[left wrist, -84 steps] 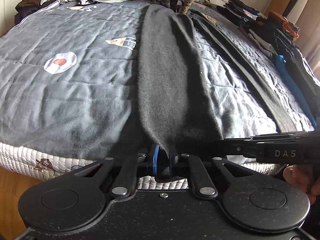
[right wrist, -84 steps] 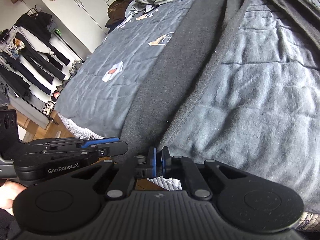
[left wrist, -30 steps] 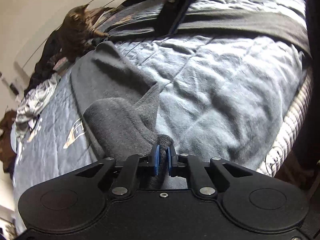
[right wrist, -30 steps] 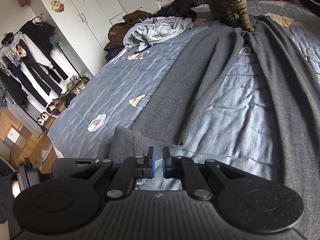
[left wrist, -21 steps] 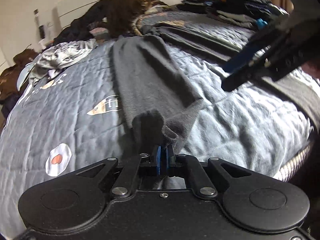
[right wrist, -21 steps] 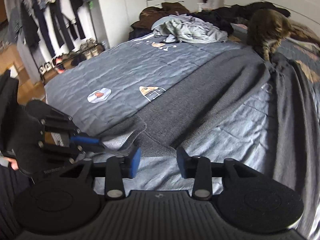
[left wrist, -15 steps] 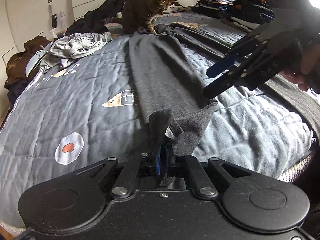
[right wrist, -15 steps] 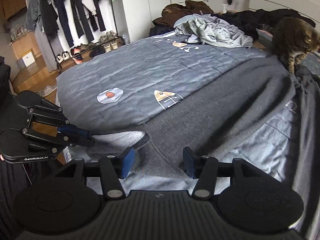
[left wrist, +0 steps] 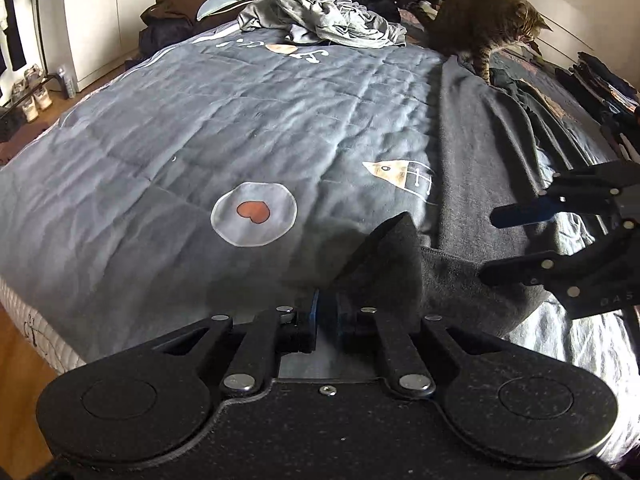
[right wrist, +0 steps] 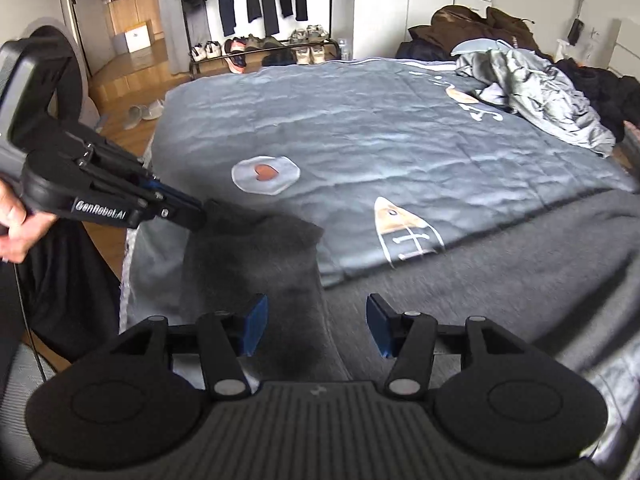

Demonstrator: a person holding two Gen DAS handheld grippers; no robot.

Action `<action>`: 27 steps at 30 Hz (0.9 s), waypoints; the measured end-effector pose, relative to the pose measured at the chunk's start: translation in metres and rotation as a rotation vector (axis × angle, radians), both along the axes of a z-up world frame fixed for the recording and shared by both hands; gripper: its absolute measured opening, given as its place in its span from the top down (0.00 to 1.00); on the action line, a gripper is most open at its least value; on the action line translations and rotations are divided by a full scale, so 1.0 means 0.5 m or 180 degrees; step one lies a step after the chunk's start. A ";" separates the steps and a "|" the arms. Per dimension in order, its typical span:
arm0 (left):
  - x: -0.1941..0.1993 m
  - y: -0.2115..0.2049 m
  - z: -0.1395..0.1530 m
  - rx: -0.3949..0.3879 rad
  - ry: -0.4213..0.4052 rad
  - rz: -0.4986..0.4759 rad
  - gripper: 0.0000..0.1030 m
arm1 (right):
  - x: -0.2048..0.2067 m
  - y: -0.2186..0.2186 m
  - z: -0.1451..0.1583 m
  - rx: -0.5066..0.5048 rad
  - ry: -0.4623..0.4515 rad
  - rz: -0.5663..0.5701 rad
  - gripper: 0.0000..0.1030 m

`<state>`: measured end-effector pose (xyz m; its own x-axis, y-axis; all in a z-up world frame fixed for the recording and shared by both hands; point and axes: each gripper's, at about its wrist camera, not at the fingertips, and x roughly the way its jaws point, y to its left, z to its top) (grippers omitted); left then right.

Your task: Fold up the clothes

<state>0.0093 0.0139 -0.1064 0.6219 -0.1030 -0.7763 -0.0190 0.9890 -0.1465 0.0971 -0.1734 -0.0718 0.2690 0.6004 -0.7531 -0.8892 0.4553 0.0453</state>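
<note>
left gripper [left wrist: 327,316] clamps corner of dark grey garment [left wrist: 480,184], cloth peaking at 12 o'clock above it. garment lies lengthwise on bed [left wrist: 200,128] toward cat [left wrist: 486,26] at 1 o'clock. right gripper [right wrist: 314,330] spread wide, empty, over garment.

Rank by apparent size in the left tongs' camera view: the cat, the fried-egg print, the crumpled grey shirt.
1. crumpled grey shirt
2. cat
3. fried-egg print
The egg lies much nearer the camera, so true sizes stay unsure.

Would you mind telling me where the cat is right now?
In the left wrist view, the cat stands at the bed's far right, on the dark grey garment, beside the crumpled grey clothes.
</note>
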 end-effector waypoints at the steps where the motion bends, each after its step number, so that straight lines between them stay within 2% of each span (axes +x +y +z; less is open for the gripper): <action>1: -0.007 0.002 0.004 -0.0036 0.0005 0.0012 0.73 | 0.005 0.011 -0.001 0.0030 0.0043 0.0027 0.48; 3: -0.023 0.002 0.012 -0.0078 -0.0044 0.0027 0.50 | 0.016 0.032 -0.003 0.0089 0.0143 0.0083 0.47; 5: -0.033 -0.005 0.011 -0.0071 -0.0036 -0.0002 0.48 | 0.027 0.051 -0.008 0.0124 0.0253 0.0120 0.47; 8: -0.036 -0.016 -0.007 -0.0056 0.0012 -0.0043 0.48 | 0.038 0.075 -0.034 -0.0009 0.0342 0.0224 0.47; 13: -0.021 -0.002 -0.038 -0.0376 0.0080 0.0111 0.48 | 0.058 0.097 -0.067 -0.0160 0.0354 0.0231 0.47; 20: 0.005 0.024 -0.064 -0.0849 0.0187 0.0389 0.59 | 0.077 0.112 -0.075 -0.0105 0.0477 0.0180 0.47; 22: 0.013 0.031 -0.074 -0.0995 0.0277 0.0436 0.67 | 0.080 0.116 -0.074 -0.0090 0.0512 0.0159 0.47; 23: 0.017 0.036 -0.081 -0.1093 0.0325 0.0473 0.74 | 0.081 0.118 -0.074 -0.0082 0.0529 0.0148 0.49; 24: 0.019 0.040 -0.086 -0.1158 0.0347 0.0502 0.86 | 0.082 0.120 -0.074 -0.0075 0.0547 0.0138 0.51; 25: 0.021 0.044 -0.089 -0.1204 0.0358 0.0525 0.90 | 0.084 0.122 -0.074 -0.0067 0.0564 0.0127 0.61; 26: 0.022 0.045 -0.087 -0.1217 0.0321 0.0511 0.94 | 0.085 0.124 -0.074 -0.0059 0.0581 0.0116 0.79; 27: 0.022 0.044 -0.082 -0.1216 0.0265 0.0482 0.97 | 0.086 0.126 -0.074 -0.0052 0.0599 0.0106 0.86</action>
